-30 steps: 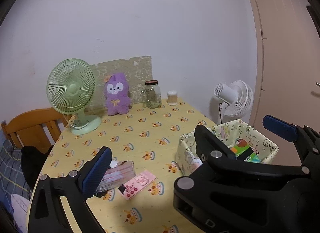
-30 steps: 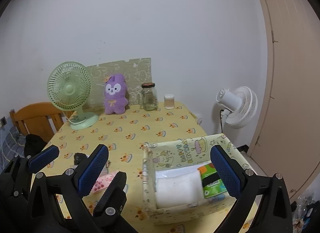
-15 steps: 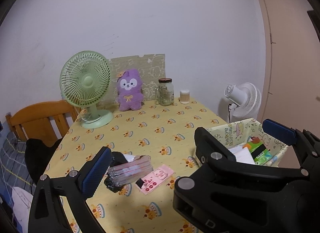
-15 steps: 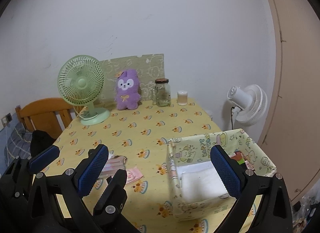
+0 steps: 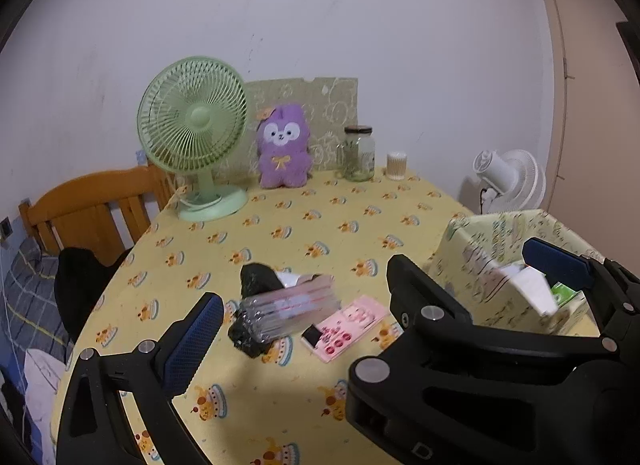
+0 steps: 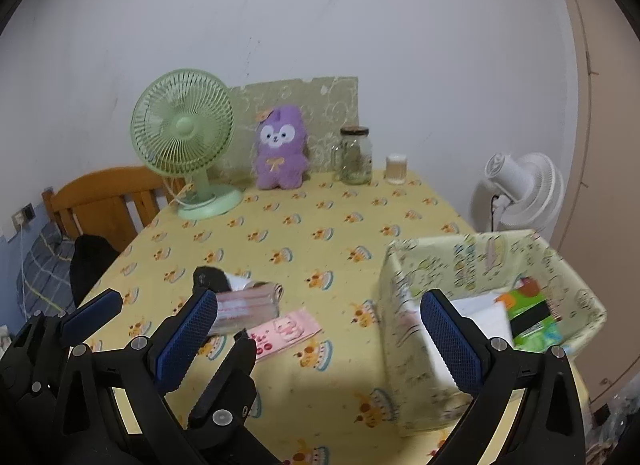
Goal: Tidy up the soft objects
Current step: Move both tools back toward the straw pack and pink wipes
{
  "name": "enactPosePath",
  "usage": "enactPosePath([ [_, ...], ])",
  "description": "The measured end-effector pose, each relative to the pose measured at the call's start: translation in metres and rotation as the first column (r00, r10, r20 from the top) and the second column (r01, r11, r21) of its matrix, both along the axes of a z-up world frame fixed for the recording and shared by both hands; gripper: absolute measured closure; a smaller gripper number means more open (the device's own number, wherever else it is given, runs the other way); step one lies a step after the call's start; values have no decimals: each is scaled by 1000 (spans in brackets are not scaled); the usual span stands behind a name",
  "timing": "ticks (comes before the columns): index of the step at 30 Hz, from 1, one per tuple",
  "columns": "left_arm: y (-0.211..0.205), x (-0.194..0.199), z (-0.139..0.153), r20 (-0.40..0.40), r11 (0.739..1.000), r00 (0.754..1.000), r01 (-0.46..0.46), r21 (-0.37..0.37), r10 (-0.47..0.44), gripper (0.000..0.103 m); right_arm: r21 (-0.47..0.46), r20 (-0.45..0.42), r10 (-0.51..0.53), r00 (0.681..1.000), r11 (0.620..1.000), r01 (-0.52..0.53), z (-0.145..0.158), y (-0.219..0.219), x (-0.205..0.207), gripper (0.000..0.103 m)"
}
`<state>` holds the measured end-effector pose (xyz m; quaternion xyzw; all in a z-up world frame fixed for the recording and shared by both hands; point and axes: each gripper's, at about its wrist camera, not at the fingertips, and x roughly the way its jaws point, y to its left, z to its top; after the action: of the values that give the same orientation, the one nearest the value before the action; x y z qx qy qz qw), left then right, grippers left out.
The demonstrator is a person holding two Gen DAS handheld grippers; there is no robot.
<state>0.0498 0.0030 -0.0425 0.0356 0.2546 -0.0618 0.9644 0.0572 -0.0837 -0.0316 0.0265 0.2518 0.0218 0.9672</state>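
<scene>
Fuzzy plush toy (image 5: 283,147); glossy, seemingly plastic packet (image 5: 288,307).

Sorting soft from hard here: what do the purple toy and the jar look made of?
Purple toy: fuzzy plush fabric, matte, with a stitched face, so soft. Jar: clear glass by its see-through shine, dark lid, so hard.

In front of you a clear plastic pack of pink face masks (image 5: 289,302) lies flat on the worktop, resting partly on a crumpled black bag (image 5: 256,285). Touching its right end lies a flat pink sachet with red dots (image 5: 347,327). To your right stands an open pale-green printed fabric basket (image 6: 476,253), holding folded white cloth (image 6: 486,315) and a green packet (image 6: 532,317).
</scene>
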Motion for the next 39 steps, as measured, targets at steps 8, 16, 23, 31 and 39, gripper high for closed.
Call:
enactPosePath([
  [8, 16, 10, -21, -39, 999, 999, -37, -3, 36, 1, 1, -39, 35, 999, 999, -35, -21, 17, 14, 0],
  [16, 34, 23, -40, -99, 997, 993, -66, -35, 62, 1, -23, -69, 65, 996, 998, -66, -38, 34, 30, 0],
  [23, 41, 33, -53, -133, 995, 987, -95, -10, 92, 1, 3, -130, 94, 987, 996, -95, -56, 42, 44, 0],
  [31, 45, 47, -72, -200, 993, 973, -115, 1, 112, 1, -5, -196, 104, 975, 994, -107, -75, 50, 62, 0],
  [39, 47, 62, -83, -270, 992, 955, -124, 26, 127, 2, 39, -293, 122, 948, 993, -115, -93, 51, 81, 9],
])
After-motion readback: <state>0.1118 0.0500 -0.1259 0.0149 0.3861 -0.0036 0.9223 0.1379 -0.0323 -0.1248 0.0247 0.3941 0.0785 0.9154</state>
